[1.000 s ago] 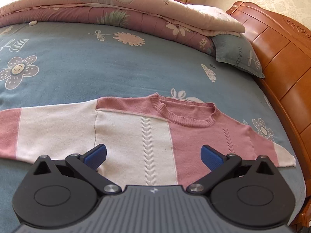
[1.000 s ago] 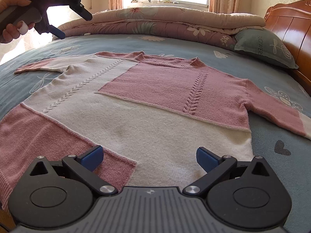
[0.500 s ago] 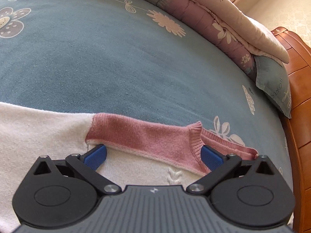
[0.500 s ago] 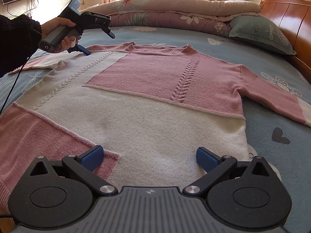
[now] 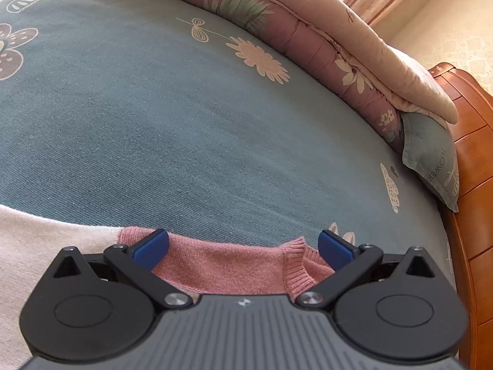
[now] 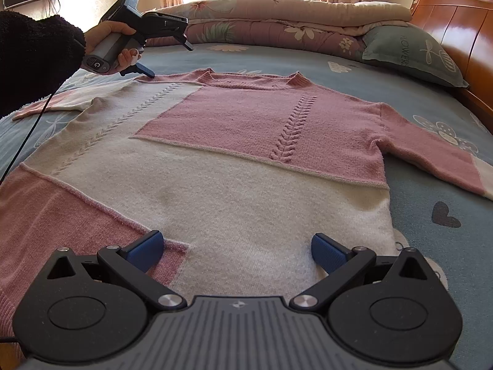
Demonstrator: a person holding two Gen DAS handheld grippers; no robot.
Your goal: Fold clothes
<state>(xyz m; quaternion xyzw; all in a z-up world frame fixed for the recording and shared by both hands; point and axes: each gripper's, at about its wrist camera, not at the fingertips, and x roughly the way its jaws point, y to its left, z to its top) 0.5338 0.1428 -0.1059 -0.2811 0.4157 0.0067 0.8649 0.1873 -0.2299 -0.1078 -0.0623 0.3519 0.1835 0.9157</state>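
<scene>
Both tongs (image 6: pixel 237 251) have black linkage arms with silver screws, blue pads (image 6: pixel 144 249) and a ribbed grey body. The left tongs (image 6: pixel 168 49) have a grey handle, thin black cable (image 6: pixel 27 135); fuzzy black sleeve (image 6: pixel 37 58).

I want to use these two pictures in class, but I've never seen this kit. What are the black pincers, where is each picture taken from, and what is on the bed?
A person holds a two-finger gripper in each hand; each carries a camera looking along its blue-tipped fingers. One picture is from the left gripper, open at the shoulder of a pink and cream sweater beside its collar. The other is from the right gripper, open over the hem, and it also shows the person's hand holding the left one. The sweater lies flat on a blue bedsheet. Nothing is gripped yet.
</scene>
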